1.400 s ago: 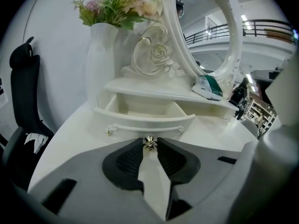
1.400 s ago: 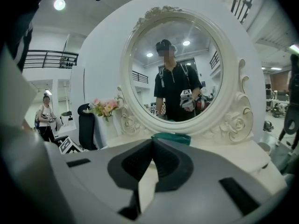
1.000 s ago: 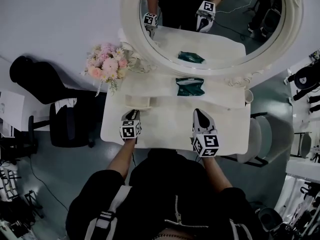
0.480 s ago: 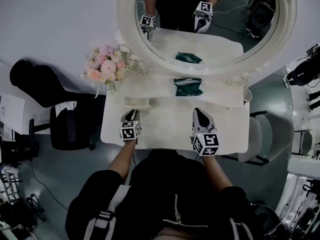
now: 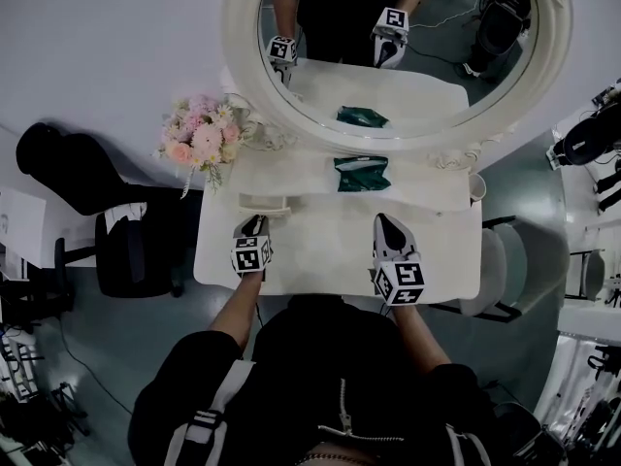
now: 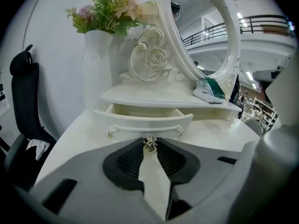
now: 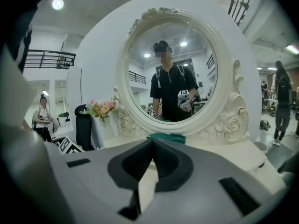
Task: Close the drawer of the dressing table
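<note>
Both tools unmoved: left tool (image 5: 254,223) pinches small silver ring (image 6: 149,144), right tool (image 5: 385,220) clenched empty; drawer (image 6: 142,122) ahead remains open.

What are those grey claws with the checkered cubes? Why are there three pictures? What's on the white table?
A person holds a grabbing tool in each hand: the left gripper and the right gripper. The cubes are part of them. One picture comes from a camera on the person's head, looking down. The other two come from cameras riding on the grippers. On the white dressing table are a big mirror, flowers and a green packet. Its little drawer is pulled open. The left gripper pinches a small shiny thing, maybe a ring. The right gripper's jaws are together, holding nothing.
</note>
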`<state>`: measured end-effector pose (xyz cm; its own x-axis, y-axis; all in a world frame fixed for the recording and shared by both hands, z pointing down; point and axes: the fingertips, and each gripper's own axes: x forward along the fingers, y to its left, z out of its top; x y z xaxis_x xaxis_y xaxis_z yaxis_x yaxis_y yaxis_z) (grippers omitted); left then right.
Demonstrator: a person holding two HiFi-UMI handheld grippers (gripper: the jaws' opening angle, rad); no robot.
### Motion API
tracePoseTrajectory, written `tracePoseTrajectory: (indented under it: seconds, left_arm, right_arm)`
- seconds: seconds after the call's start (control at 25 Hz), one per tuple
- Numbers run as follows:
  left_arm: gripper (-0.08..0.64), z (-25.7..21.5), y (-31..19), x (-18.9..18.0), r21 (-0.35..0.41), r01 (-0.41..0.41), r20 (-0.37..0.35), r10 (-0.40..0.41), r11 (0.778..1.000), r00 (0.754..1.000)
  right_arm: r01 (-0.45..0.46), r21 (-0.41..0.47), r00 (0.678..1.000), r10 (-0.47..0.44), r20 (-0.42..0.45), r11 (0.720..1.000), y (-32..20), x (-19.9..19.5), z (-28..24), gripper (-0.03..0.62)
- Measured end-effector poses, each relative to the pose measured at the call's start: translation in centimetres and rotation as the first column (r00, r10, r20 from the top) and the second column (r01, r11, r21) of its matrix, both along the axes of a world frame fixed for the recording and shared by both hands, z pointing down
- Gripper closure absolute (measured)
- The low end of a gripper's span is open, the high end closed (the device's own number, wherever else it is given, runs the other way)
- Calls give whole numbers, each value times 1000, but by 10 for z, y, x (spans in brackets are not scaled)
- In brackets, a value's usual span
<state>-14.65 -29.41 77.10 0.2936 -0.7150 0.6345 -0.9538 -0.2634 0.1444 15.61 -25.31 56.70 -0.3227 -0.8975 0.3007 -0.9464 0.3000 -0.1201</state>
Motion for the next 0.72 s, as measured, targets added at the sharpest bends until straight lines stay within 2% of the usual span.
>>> tracePoseTrajectory:
  seconds: [0.72]
  left_arm:
    - [466, 8, -30, 3, -17, -12, 7, 12, 1000, 1000]
  right_arm:
    - [-18, -18, 1000, 18, 4, 1000, -17, 3, 8, 592]
